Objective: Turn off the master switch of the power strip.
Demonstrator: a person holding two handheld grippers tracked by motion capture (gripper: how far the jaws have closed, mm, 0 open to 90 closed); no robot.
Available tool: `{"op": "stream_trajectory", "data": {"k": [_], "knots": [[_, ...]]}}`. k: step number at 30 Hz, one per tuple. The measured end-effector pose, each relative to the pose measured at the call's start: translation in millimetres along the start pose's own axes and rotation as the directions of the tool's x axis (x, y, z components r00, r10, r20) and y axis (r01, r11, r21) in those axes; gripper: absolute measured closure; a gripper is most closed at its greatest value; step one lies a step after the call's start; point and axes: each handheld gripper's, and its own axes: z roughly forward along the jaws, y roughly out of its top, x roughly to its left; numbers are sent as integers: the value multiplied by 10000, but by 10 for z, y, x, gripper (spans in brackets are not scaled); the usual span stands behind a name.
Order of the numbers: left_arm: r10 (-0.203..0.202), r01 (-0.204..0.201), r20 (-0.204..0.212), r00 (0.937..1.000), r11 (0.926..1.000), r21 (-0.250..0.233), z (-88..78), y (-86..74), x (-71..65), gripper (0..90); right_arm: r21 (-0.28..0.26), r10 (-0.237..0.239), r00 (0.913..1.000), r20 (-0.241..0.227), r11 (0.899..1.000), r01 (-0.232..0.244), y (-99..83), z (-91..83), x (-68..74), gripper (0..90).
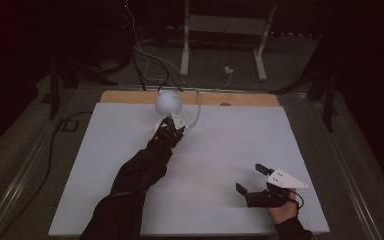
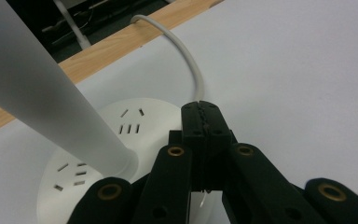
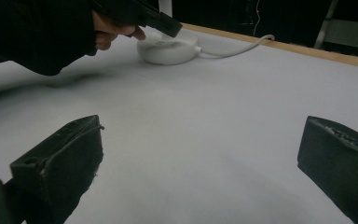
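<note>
The left gripper (image 1: 172,131) sits right at the lamp (image 1: 168,102) near the far edge of the table (image 1: 230,150), jaws clenched together with nothing between them — in the left gripper view the tips hang over the near rim of the lamp's round base (image 2: 135,121), just right of its stem (image 2: 42,88); touching or not, I can't tell. The lamp is all white: a globe-like head on top, a stem widening upward, and a flat disc base carrying several groups of small slots. A white cable (image 2: 186,60) curls away from the base toward the wooden strip (image 2: 121,46) at the table's far edge. Near and to the right, the right gripper (image 1: 252,181) rests low over the bare white surface — jaws released, wide apart, holding nothing, well apart from the lamp. One lamp, one cable, two grippers.
</note>
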Motion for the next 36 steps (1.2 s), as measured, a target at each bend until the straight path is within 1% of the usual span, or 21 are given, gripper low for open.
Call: {"op": "stream_trajectory", "data": {"k": [1,2,5,7,11,13,14,15,16,17,18,19,20,21,24,26,28,29,31,33,36], "knots": [[-131,132,55,9999,9999,-56,-13,3,0,900,-5,9,10000,-8,10000,-9,-1,2,0,0],[-227,228,93,9997,9997,-101,-27,7,3,823,-12,22,10000,-28,10000,-22,-1,5,1,0],[-368,372,297,9989,9992,-112,-77,23,2,797,-5,34,10000,-39,10000,-34,-2,9,6,0],[-411,416,377,9984,9991,-116,-109,34,-8,679,13,34,10000,-48,10000,-34,-3,13,8,0],[-482,489,856,9952,9988,-69,-171,49,-2,540,0,42,10000,-48,10000,-42,-2,12,7,0],[-627,634,1114,9918,9980,-26,-201,56,6,510,-4,37,10000,-40,10000,-37,-2,11,6,0],[-673,677,1240,9900,9977,6,-211,58,4,477,-1,50,10000,-37,10000,-50,-2,10,6,0],[-716,726,1395,9876,9974,-21,-228,57,3,397,-9,40,10000,-19,10000,-40,-1,10,7,0],[-761,767,1534,9852,9971,18,-241,60,-2,397,-9,40,10000,-19,10000,-40,-1,10,7,0],[-723,725,1604,9844,9974,48,-256,63,-8,294,-3,31,10000,-13,10000,-31,-1,10,8,0],[-742,748,1754,9817,9972,32,-272,66,-12,294,-3,31,10000,-13,10000,-31,-1,10,8,0],[-801,797,1914,9782,9968,98,-285,72,-11,220,0,24,10000,-9,10000,-24,-1,10,9,0],[-801,791,2100,9744,9968,132,-300,77,-8,116,-3,26,10000,-4,10000,-26,0,9,8,0],[-866,853,2246,9706,9962,156,-317,85,-5,116,-3,26,10000,-4,10000,-26,0,9,8,0],[-945,866,2700,9582,9954,410,-356,102,0,6,-12,28,10000,2,10000,-28,1,5,6,0],[-815,749,2956,9518,9966,335,-401,105,-9,4,-11,39,10000,-2,10000,-39,0,7,5,0],[-654,579,3114,9480,9978,331,-446,110,-17,3,-22,6,10000,-4,10000,-6,3,2,4,0],[-623,547,3272,9429,9980,324,-469,112,-15,3,-22,6,10000,-4,10000,-6,3,2,4,0],[-495,410,3321,9419,9986,325,-513,113,-16,3,-24,18,10000,0,10000,-18,3,2,2,0],[-420,328,3428,9385,9989,326,-564,115,1,3,-21,22,10000,2,10000,-22,4,2,5,0],[-356,296,3714,9278,9993,217,-645,101,52,3,-17,14,10000,5,10000,-14,4,4,8,0]]}}
